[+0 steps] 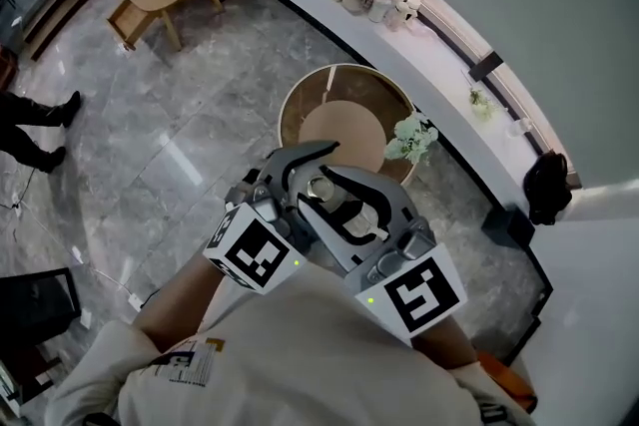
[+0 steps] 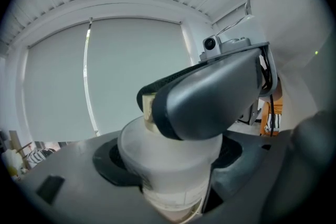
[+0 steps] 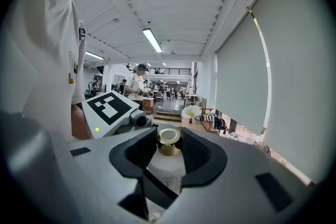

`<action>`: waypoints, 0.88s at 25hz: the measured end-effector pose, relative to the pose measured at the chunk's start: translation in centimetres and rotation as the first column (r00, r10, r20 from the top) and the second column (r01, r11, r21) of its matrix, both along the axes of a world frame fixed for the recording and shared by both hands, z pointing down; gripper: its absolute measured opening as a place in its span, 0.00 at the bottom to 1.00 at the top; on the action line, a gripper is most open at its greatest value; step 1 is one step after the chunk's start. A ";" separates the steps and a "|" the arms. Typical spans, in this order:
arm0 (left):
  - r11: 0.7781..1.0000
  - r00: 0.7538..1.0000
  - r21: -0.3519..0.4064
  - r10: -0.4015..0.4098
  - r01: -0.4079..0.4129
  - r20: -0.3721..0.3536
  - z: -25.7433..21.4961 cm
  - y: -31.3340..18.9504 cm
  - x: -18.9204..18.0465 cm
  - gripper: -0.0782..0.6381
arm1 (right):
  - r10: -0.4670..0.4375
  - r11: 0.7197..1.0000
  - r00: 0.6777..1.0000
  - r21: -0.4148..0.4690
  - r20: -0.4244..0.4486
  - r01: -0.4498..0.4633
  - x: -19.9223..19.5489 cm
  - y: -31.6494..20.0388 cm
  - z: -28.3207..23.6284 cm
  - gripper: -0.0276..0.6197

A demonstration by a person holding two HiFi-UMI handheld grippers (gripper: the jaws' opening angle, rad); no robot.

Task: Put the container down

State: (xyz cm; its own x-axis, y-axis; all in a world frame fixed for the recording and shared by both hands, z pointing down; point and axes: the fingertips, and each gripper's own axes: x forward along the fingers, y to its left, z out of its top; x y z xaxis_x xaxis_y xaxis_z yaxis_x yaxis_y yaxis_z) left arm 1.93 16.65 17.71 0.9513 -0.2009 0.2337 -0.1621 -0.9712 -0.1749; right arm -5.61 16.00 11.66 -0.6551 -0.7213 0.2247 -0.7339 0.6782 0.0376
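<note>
The container hangs in the air close to the person's chest, caught between both claws at once. It looks to be a pale, frosted plastic bottle with a round, smooth body, a printed label low on its side and a shiny gold cap. It appears to stand upright, its long axis running up and down, cap on top.

The left claw is closed round the wide body, its dark cupped pads hugging either flank. The right claw comes in from the other side and higher, its curved black pads closed about the neck just under the cap, jaws partly apart to span it. Neither claw is nearer; both have hold of it.

The nearest place to set it lies ahead and below: a round wooden table with a raised rim and a smooth, light top. A small pale plant stands just beside it. Beyond runs a curved white counter bearing cloths and cups. Underneath is glossy grey stone floor.
</note>
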 end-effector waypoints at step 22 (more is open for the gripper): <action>0.990 0.991 0.050 0.135 -0.135 -0.012 -0.5 -19.8 -4.3 0.60 | 0.156 0.988 0.986 0.003 -0.061 -0.156 -4.2 -20.7 -0.2 0.26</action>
State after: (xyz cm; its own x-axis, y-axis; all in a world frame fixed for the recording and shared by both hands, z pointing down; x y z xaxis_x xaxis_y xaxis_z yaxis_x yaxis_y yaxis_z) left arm -2.35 -3.19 17.21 0.9739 -0.0811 0.2121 -0.0331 -0.9748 -0.2208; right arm -9.84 -4.66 11.50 -0.5199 -0.8131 0.2616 -0.8270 0.5559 0.0843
